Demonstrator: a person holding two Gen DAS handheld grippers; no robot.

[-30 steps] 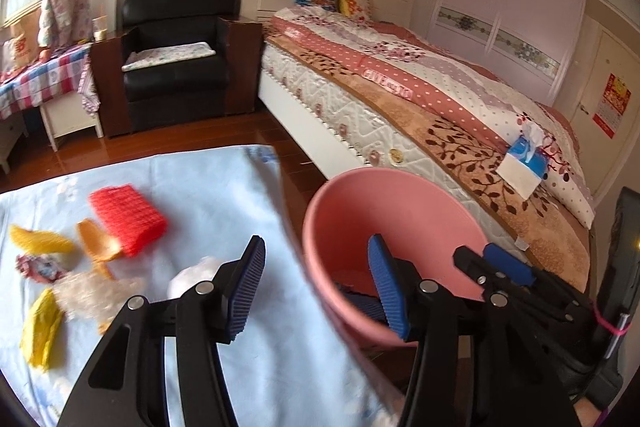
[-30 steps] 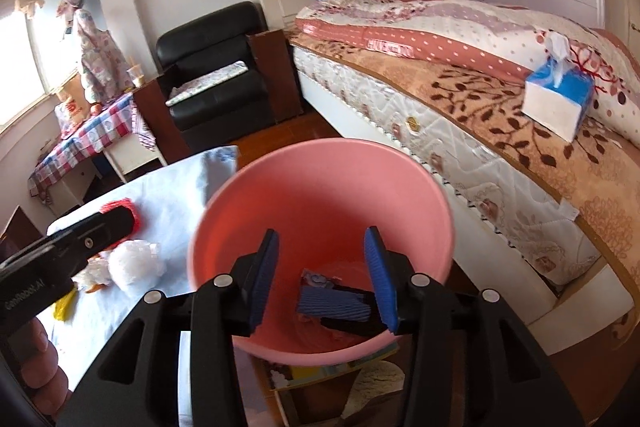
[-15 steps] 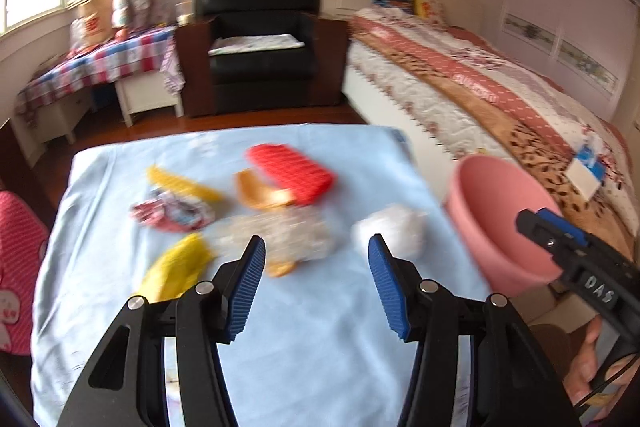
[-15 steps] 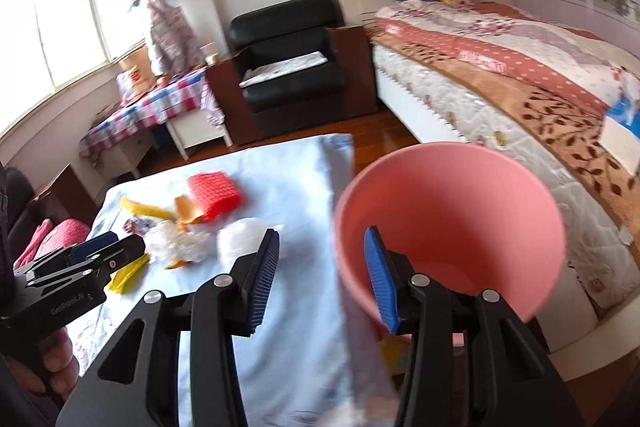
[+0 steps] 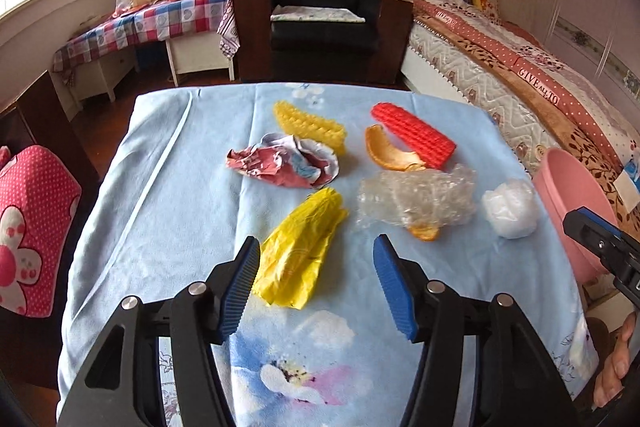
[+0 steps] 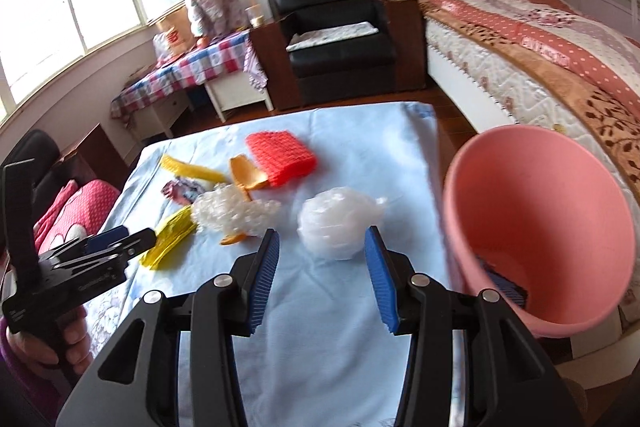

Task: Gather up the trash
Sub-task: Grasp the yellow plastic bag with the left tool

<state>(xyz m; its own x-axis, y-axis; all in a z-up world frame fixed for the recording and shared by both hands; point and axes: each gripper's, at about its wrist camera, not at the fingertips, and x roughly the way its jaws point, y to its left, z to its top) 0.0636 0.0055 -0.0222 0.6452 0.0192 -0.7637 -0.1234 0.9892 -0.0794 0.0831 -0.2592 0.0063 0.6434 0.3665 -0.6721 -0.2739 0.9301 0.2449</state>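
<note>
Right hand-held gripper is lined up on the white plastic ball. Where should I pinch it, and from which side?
Pinch the white plastic ball across its round middle, coming straight on from the near side. The right hand-held gripper is open, its pads already flanking it. The thin tail toward the pink bin would likely slip.

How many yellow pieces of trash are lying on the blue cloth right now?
2: a yellow foam net toward the far side, and a crumpled yellow bag just ahead of the open left gripper. Others may hide under the bubble wrap.
</note>
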